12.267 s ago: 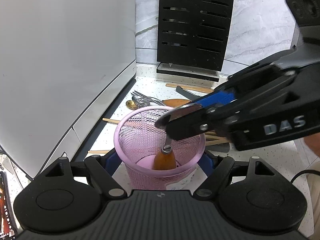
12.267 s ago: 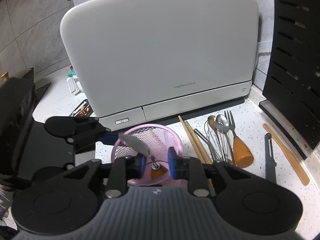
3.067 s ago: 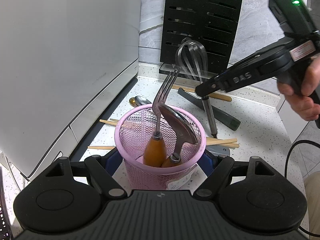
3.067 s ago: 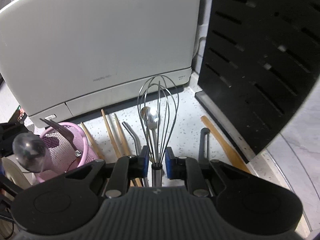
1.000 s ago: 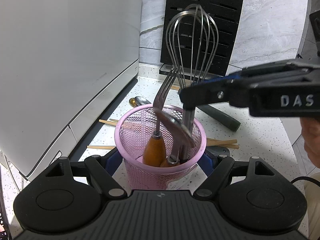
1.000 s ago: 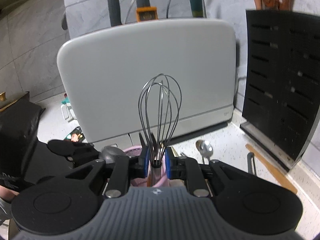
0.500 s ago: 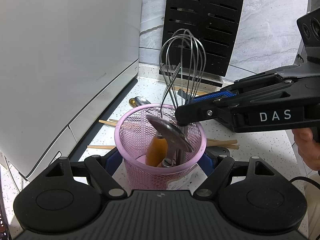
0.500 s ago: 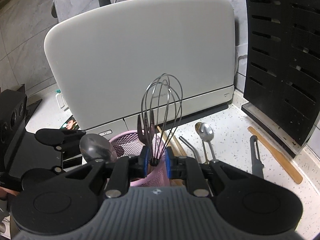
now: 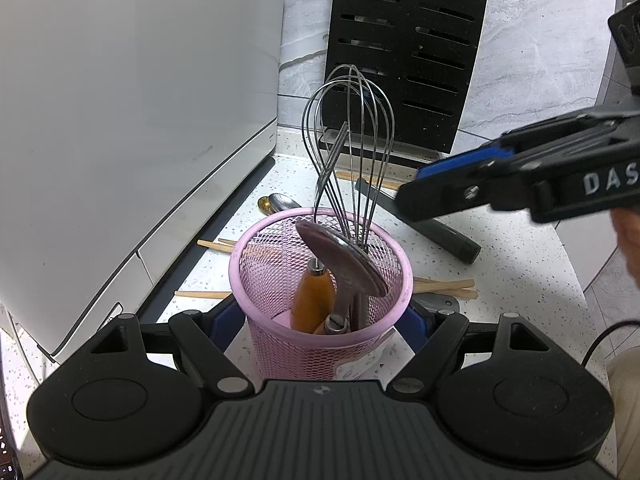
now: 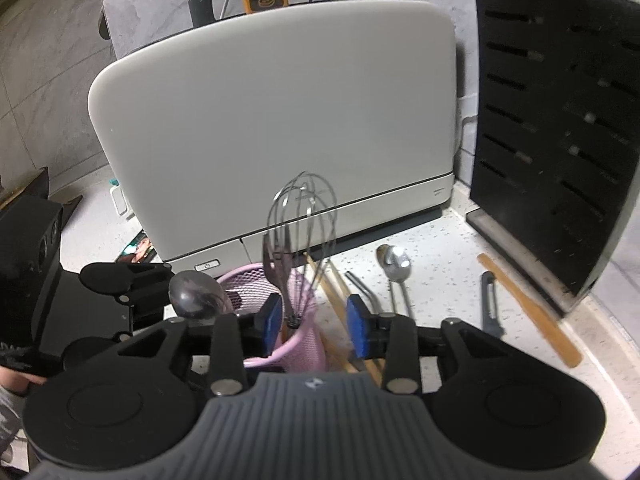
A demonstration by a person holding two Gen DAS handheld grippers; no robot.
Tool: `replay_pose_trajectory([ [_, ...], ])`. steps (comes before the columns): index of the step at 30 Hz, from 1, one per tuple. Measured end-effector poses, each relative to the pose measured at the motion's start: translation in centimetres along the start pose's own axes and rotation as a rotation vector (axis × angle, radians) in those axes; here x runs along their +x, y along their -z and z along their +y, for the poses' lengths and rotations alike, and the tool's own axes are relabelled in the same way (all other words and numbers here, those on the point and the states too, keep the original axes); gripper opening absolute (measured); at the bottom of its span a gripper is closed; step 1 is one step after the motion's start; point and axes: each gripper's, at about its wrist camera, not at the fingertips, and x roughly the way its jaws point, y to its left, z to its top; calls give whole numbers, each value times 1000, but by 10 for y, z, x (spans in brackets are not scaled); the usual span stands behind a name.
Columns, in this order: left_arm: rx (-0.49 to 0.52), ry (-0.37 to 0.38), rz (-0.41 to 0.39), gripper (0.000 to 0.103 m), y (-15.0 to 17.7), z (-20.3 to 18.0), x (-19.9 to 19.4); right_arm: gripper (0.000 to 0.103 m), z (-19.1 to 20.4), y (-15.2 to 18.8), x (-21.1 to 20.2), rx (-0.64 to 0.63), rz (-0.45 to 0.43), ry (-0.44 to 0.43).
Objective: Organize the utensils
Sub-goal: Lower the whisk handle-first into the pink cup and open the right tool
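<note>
The left gripper (image 9: 326, 322) is clamped on the pink mesh cup (image 9: 320, 320), one blue pad on each side of its wall, and I take that to be the whole point of its stillness: the cup is light and tall, and someone has to pin it to the speckled counter (image 9: 500, 280) while long things are dropped in. Inside it the whisk (image 9: 348, 148) now stands upright, wire head well above the rim, its handle down among the orange-handled fork (image 9: 314, 296) and the big spoon (image 9: 340, 256) whose bowl leans toward 4 o'clock. The right gripper (image 10: 314, 322) has just let go: its jaws have been opening, the blue pads stand apart with the whisk's neck loose between them, touching neither as far as I can see. It sits at 3 o'clock of the cup in the left view, probably so the whisk could go in vertically. Left on the counter, at about 1 to 3 o'clock of the cup in the right view, lie a metal spoon (image 10: 394, 264), a bent metal straw (image 10: 362, 286), the chopsticks (image 10: 332, 284), a dark peeler (image 10: 490, 304) and a flat wooden spatula (image 10: 528, 308) by the foot of the black slotted rack (image 10: 552, 128). The white appliance (image 10: 280, 128) walls off the far side at 12 o'clock, so the loose pieces are all on the right hand's side, which suits this split of work.
</note>
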Motion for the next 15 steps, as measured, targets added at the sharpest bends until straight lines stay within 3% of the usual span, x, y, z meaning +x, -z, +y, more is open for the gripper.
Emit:
replay_pose_trajectory([
  [6,-1,-1,1,92,0,0,0,35,-19,-7,-12,11,47,57],
  [10,0,-3,2,92,0,-1,0,35,-36,-14,-14,7,88,139],
  [15,0,-2,2,92,0,-1,0,26,-62,-22,2,33,185,199],
])
